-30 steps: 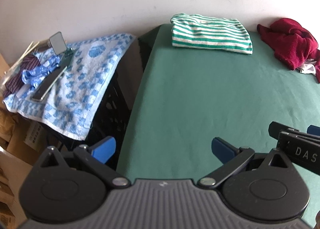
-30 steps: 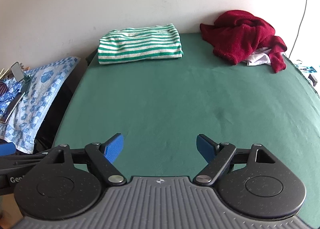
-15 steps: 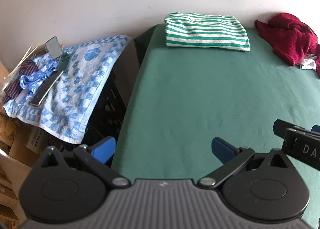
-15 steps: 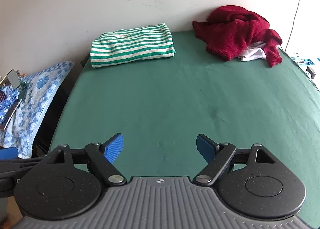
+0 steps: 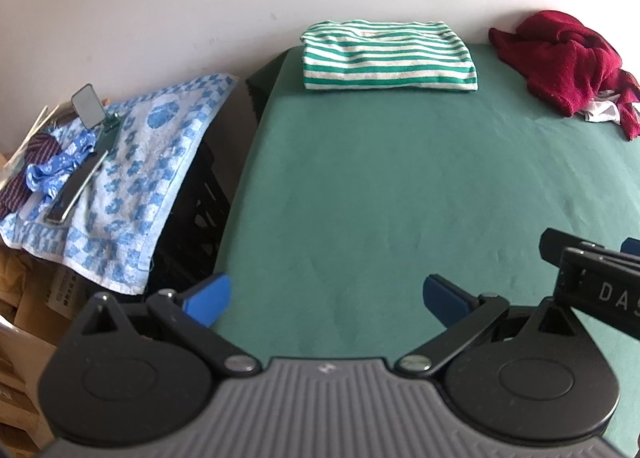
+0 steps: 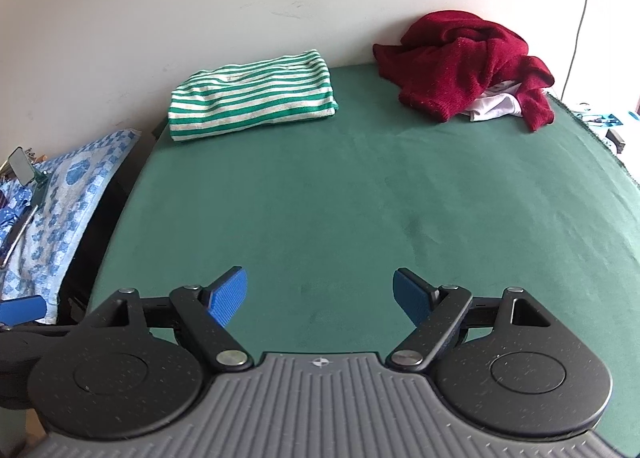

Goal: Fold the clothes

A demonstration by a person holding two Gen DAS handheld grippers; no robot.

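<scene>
- Off to the left side, a blue and white towel (image 5: 132, 177) hangs over a black crate (image 5: 200, 209). A small mirror (image 5: 89, 105) and some other small things sit on it. It is next to the table, not on it.
- Next comes the green table (image 6: 360, 209). Its big middle part has no clothes on it.
- At the back left of the table, close to the wall, lies a striped shirt (image 6: 252, 93). It is green and white. It is folded into a neat, flat block, so this one looks done.
- At the back right lies a red sweater (image 6: 464, 57). It is all bunched up in a heap. A bit of white cloth (image 6: 494, 105) peeks out from under it. These two look like they need folding.
- Low at the near edge, the left gripper (image 5: 324, 296) has its blue fingers spread wide. It holds nothing.
- Beside it, the right gripper (image 6: 320, 292) is spread wide too, and it holds nothing.
- So I think one piece is folded and the heap is left to do.
</scene>
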